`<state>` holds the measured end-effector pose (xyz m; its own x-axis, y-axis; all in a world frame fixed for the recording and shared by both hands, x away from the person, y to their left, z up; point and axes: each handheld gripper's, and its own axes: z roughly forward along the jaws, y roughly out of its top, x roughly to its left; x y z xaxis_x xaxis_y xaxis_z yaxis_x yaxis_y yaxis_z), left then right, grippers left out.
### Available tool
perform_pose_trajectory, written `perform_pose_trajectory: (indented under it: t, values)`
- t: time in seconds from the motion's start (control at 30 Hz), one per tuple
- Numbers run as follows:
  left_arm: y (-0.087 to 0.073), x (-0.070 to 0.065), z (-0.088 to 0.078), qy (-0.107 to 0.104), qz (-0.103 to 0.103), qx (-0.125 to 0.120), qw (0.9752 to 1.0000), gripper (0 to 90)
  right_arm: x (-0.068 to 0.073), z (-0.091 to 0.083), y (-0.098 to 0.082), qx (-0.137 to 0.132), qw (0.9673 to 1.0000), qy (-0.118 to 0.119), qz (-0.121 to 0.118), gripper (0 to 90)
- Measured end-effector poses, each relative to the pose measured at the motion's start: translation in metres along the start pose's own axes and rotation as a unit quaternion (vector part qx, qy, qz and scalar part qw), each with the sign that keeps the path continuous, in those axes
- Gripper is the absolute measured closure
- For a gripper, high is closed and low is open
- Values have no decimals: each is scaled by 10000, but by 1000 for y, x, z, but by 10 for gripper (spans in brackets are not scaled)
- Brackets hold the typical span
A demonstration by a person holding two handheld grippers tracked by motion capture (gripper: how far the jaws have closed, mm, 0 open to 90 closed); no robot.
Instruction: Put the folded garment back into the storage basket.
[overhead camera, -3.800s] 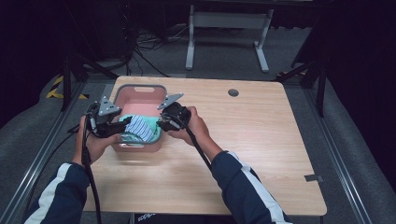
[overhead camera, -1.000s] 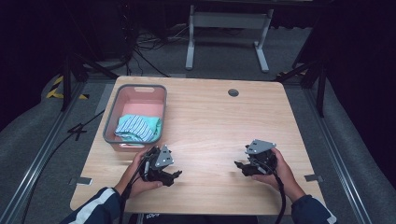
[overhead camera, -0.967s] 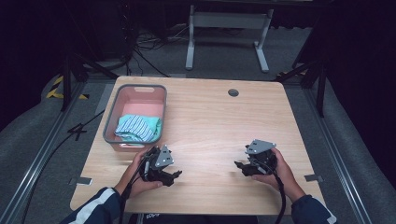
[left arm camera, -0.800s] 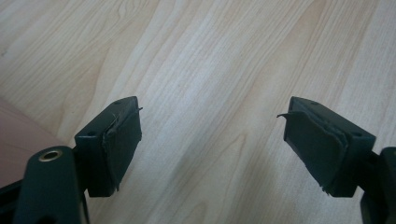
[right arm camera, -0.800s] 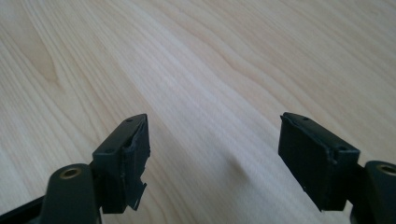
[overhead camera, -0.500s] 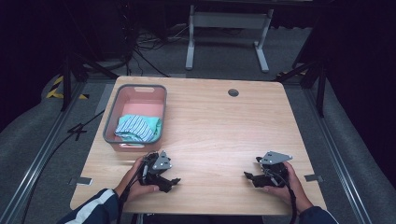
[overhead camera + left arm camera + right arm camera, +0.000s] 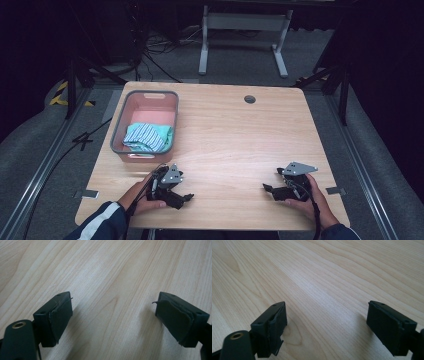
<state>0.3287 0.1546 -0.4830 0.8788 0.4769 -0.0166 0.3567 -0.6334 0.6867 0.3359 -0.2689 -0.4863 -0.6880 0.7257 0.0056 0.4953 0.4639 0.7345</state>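
Both grippers rest low at the near edge of the worktop (image 7: 235, 145), left gripper (image 7: 186, 197) and right gripper (image 7: 266, 189) well apart, jaws spread and empty, likely parked. Striped cloth (image 7: 147, 137) lies inside the pink basket (image 7: 118, 131), far left.

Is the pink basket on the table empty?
No, the pink basket holds folded striped blue and green cloth in its near end.

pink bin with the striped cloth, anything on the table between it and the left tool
Nothing visible. The left tool sits just in front of the pink bin, jaws open, with bare wooden table between them; the striped cloth lies inside.
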Motion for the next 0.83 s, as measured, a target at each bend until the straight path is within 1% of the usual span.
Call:
perform_pose_trajectory:
  t: [0.27,0.67,0.73,0.83]
  values:
    - [0,0,1,-22,-5,-10,10000,142,-1,0,0,-2,10000,21,-24,160]
    - [1,0,1,19,0,-3,10000,130,-2,1,1,12,10000,2,0,146]
    - [1,0,1,35,-43,-7,10000,126,-2,1,1,12,10000,1,1,146]
    - [1,0,1,43,-31,16,10000,119,-2,1,1,11,10000,0,1,147]
